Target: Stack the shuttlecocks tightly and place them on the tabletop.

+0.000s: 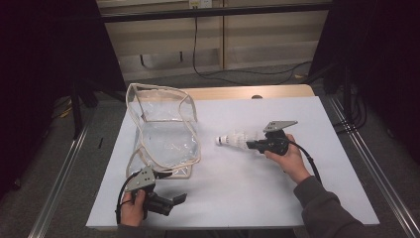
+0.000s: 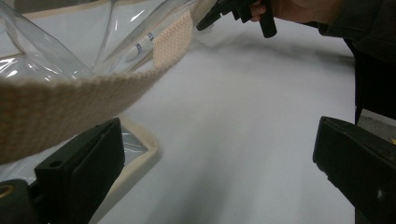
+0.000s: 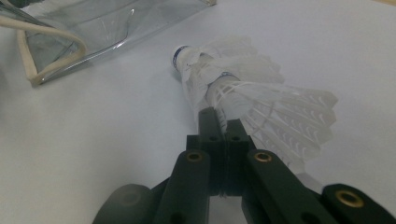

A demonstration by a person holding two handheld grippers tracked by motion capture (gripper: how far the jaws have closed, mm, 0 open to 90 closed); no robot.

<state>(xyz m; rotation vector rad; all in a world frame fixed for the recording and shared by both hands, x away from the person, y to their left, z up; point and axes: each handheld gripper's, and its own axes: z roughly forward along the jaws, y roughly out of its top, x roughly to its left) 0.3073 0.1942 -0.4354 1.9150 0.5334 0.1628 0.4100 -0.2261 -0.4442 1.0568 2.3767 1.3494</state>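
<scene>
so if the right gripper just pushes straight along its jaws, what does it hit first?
The right gripper is already shut on the stacked shuttlecocks. Straight on, their cork tip points across bare white table toward the clear bag, probably its near side wall first, though depth is hard to judge.

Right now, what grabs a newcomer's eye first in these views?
The stack of white feathered shuttlecocks, lying mid-table with the right gripper shut on its feathered end. Next, the clear plastic bag with beige webbing trim, standing open at the table's left. The left gripper sits at the near edge just below the bag, jaws open, its webbing strap draped close above one jaw.
</scene>
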